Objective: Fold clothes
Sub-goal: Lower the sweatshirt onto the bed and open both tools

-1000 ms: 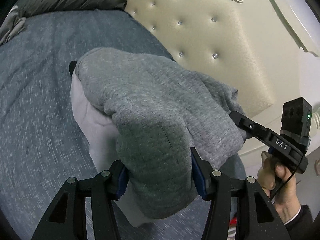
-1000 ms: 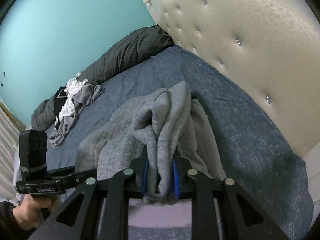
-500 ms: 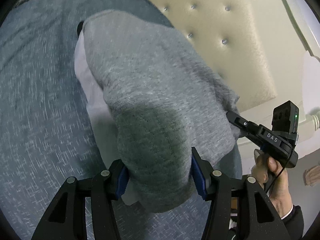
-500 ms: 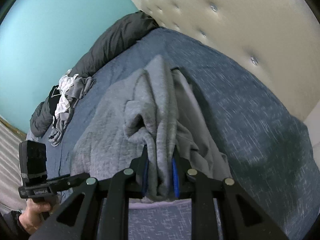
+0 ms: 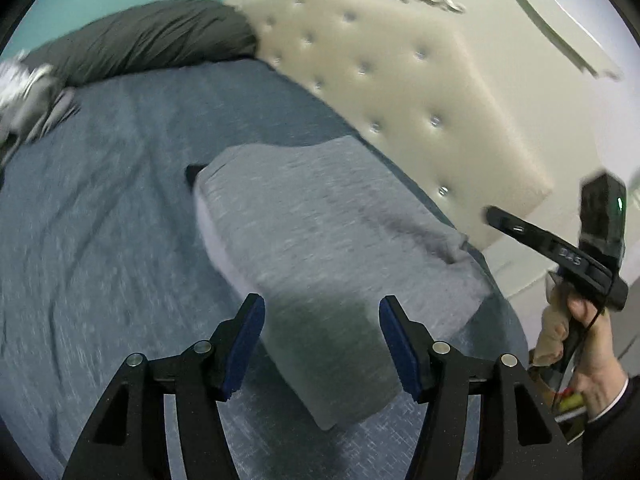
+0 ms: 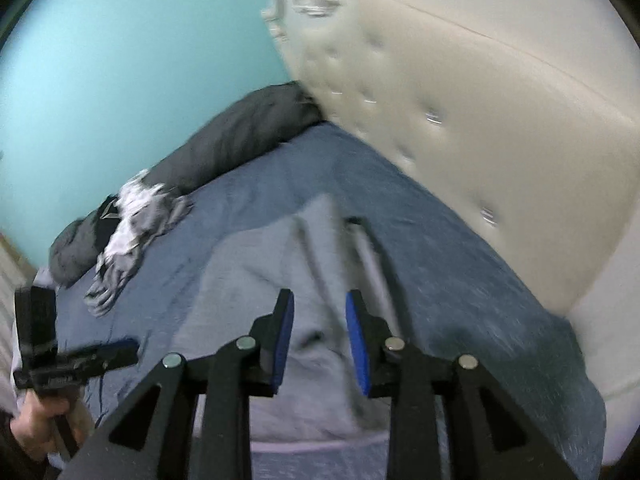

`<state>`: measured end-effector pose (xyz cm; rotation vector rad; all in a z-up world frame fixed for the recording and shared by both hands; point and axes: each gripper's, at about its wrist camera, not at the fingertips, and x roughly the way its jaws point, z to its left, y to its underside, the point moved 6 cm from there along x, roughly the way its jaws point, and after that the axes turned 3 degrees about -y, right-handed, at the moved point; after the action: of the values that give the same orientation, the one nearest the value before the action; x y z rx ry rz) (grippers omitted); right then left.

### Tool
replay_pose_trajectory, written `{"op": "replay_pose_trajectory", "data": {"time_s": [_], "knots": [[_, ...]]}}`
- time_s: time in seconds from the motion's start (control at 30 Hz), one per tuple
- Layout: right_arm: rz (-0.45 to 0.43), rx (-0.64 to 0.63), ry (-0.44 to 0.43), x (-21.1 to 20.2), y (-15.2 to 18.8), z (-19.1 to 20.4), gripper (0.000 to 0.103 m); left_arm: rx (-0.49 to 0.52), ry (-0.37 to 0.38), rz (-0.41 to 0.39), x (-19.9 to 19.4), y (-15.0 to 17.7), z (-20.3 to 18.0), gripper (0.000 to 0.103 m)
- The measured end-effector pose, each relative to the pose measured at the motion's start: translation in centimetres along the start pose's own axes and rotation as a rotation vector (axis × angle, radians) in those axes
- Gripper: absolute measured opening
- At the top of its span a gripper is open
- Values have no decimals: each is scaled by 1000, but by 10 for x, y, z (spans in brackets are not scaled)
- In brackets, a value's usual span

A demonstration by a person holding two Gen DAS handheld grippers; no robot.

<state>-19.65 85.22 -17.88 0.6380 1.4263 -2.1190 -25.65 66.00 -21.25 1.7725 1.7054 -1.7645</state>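
Left gripper (image 5: pixel 322 344) first, through its own wrist camera: my two black fingers with blue pads (image 5: pixel 244 344) stand wide apart above the folded grey fleece sweatshirt (image 5: pixel 320 240), and neither pad presses the cloth. That garment lies flat on the blue-grey heathered bedspread (image 5: pixel 100 240), its near edge running down between my fingers, its far edge close to the cream tufted headboard (image 5: pixel 420 92). A paler layer shows along its left edge. To the left I have a broad stretch of bare bedspread. A long dark grey pillow (image 5: pixel 140 40) lines the far side. At the right, a hand (image 5: pixel 576 340) holds the right gripper (image 5: pixel 496 216) just off the garment's right corner, beyond the bed's edge.

From the right wrist camera, the right gripper (image 6: pixel 320 332) has its jaws opening, a narrow gap with the sweatshirt (image 6: pixel 248 280) lying under and between them, the pads clear of it as far as the blur lets me judge. Bare bedspread (image 6: pixel 460 280) runs from the garment's right edge to the headboard (image 6: pixel 480 100). A heap of crumpled white and grey clothes (image 6: pixel 128 236) sits well apart, against the pillow (image 6: pixel 224 140) under the turquoise wall (image 6: pixel 140 40). My left gripper (image 6: pixel 120 350) is at the lower left, off the garment.
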Motion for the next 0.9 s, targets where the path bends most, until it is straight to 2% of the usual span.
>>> {"op": "replay_pose_trajectory", "data": {"time_s": [0.1,0.13,0.27,0.33,0.57,0.7,0.8,0.83,0.9], "knots": [[56,-64,-13,19,-2,19,25,28,-9,27,14,10,-2,64],[80,-69,-3,28,1,20,22,37,-13,36,19,14,-2,64],[158,-71,80,59,17,6,15,77,-56,66,52,29,-1,64],[179,-53,130,69,24,-10,6,94,-54,60,55,37,-1,64],[195,39,154,84,47,-43,5,123,-47,48,58,43,-3,64],[140,44,102,72,29,-36,5,119,-29,46,54,41,-3,64],[40,51,45,49,2,-30,14,105,-21,35,49,38,-2,64],[37,54,33,47,-4,-28,29,99,-19,29,47,36,-2,64],[68,55,17,52,-14,-24,46,95,-22,15,43,31,-2,64]]}}
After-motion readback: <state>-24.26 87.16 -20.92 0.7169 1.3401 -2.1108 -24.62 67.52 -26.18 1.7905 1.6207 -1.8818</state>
